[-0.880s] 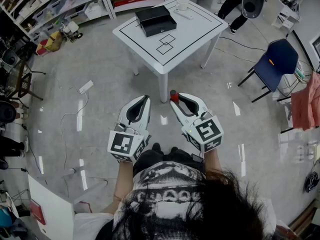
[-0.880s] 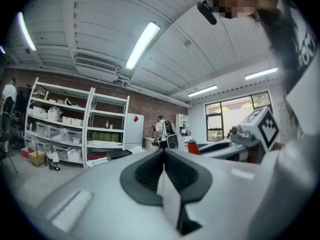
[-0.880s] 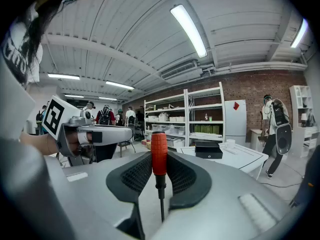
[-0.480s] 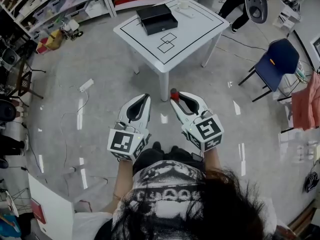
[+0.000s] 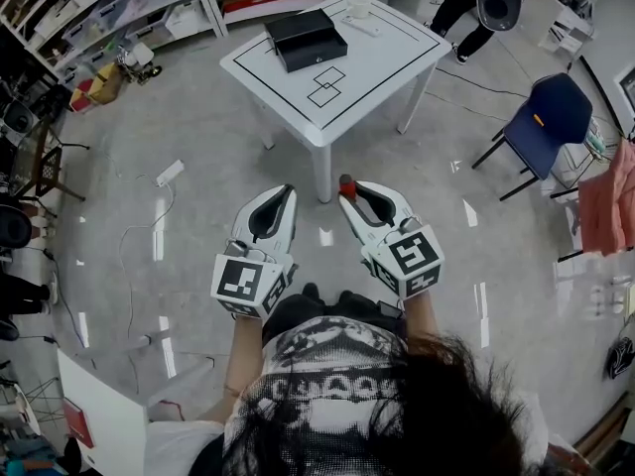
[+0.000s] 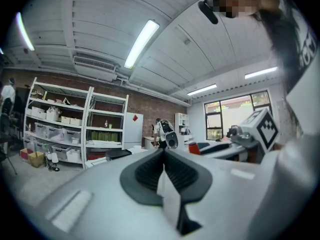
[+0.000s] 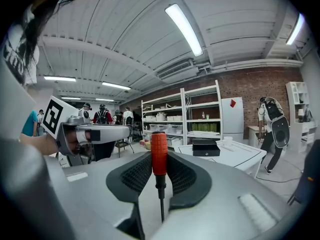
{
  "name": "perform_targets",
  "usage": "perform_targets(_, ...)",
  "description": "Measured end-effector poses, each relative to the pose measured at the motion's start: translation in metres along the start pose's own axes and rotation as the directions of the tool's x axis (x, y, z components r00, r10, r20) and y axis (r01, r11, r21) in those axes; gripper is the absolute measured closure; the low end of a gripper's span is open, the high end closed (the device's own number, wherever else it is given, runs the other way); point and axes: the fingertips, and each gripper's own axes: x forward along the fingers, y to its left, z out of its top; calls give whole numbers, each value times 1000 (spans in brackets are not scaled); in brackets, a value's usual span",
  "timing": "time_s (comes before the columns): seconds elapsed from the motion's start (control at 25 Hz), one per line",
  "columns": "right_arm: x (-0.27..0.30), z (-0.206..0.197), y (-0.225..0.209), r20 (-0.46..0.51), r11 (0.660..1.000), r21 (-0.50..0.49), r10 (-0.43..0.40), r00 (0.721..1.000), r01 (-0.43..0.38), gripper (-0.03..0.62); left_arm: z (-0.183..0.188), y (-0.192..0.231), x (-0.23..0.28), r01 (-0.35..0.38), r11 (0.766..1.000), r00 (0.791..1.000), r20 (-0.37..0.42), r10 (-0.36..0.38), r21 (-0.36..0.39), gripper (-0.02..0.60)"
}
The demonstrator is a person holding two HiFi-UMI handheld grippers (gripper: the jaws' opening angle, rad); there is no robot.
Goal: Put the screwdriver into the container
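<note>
Right gripper point(image 5: 349, 192): clenched on the screwdriver point(image 7: 159, 156), red handle between the jaw tips.
Left gripper point(image 6: 163, 153): jaws together, nothing in them, level beside the right.
Container point(image 5: 306, 40): black, on the white table point(image 5: 387, 62), well apart from both grippers.

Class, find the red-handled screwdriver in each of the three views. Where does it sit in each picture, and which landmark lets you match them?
Head view: the screwdriver is just below centre, its red handle at the tip of the right gripper.
Right gripper view: centre, upright, gripped between the jaws.
Left gripper view: a small red patch right of centre, at the other gripper's tip.
Shared landmark: the white shelving.
</note>
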Motion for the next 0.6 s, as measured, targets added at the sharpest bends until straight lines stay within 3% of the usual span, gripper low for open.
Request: perform_targets(0.6, -41, -27, -44, -28, 1000, 13, 17, 999, -16, 496, -10, -40, 27, -46, 998, 999, -14, 45, -32, 581)
